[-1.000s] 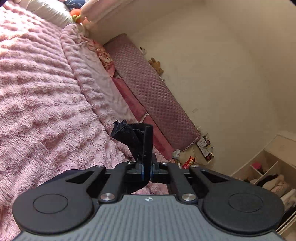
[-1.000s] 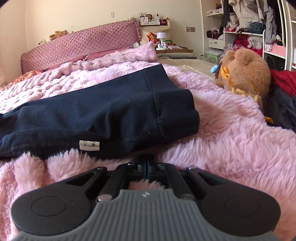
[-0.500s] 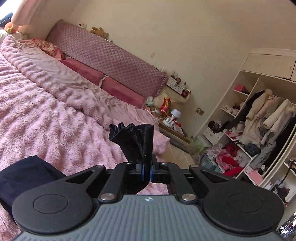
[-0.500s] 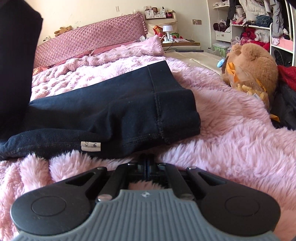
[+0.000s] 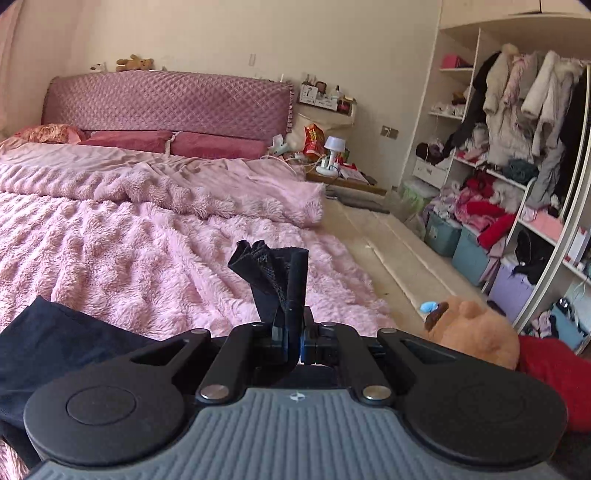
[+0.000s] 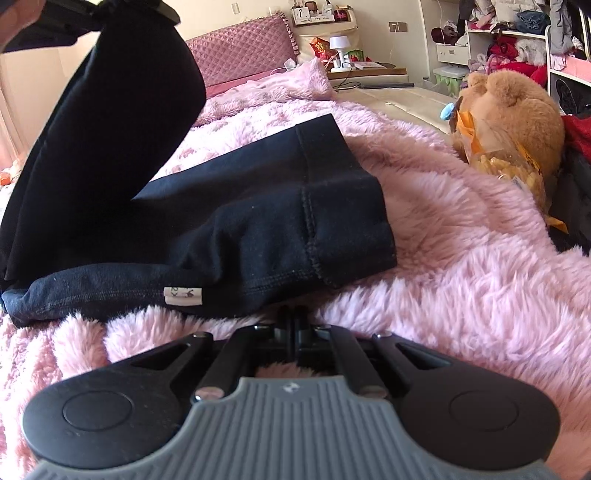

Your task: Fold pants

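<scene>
Left wrist view: the left gripper (image 5: 286, 291) was clamped on a bunched hem of the black pants (image 5: 48, 343), the pinched cloth sticking up past the fingertips. More of the pants lay low at the left of that view, on the pink fluffy blanket (image 5: 122, 258).

Right wrist view: the right gripper (image 6: 293, 314) was closed, its tips pressed into the blanket at the near edge of the pants (image 6: 258, 221); whether cloth was caught between the tips could not be told. The waistband end lay flat just ahead of the tips, a small white label (image 6: 183, 296) on the near edge. The leg end rose steeply at the left to the left gripper (image 6: 107, 14) at the top corner. A brown teddy bear (image 6: 509, 110) sat at the right.
</scene>
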The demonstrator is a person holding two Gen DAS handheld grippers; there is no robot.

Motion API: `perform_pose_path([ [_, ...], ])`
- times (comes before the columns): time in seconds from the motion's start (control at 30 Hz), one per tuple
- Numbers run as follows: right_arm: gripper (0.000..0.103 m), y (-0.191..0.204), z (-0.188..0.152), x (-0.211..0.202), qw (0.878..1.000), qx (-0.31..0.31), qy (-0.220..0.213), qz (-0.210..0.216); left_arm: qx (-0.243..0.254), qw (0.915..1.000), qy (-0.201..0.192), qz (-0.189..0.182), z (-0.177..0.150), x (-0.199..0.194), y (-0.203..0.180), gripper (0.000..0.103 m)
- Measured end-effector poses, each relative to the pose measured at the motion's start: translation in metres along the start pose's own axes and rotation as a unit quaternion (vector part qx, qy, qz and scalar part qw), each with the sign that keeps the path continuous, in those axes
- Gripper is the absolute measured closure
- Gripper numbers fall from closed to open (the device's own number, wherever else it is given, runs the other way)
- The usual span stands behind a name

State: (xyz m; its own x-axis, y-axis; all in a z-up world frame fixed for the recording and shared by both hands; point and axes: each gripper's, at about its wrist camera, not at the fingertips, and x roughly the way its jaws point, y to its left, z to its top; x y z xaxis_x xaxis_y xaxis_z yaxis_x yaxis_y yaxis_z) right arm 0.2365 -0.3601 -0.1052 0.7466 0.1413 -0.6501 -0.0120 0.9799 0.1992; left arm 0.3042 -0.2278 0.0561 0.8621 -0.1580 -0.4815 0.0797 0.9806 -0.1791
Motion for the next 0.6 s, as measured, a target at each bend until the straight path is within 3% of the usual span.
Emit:
perform_pose_path([
  [0.43,0.103,-0.005,0.000,-0.004,1.000,0.010,0.015,0.009,0.109,0.9899,0.055,-0.071,-0.049,0.006,-0.052,0.097],
  [0.5,0.103,-0.011,-0.001,-0.004,0.999,0.026,0.015,0.019,0.088,0.9854,0.083,-0.120,-0.045,0.005,-0.049,0.097],
  [0.6,0.103,-0.015,-0.001,-0.004,0.999,0.037,0.014,0.027,0.012,0.9683,0.103,-0.227,-0.025,-0.007,-0.036,0.092],
])
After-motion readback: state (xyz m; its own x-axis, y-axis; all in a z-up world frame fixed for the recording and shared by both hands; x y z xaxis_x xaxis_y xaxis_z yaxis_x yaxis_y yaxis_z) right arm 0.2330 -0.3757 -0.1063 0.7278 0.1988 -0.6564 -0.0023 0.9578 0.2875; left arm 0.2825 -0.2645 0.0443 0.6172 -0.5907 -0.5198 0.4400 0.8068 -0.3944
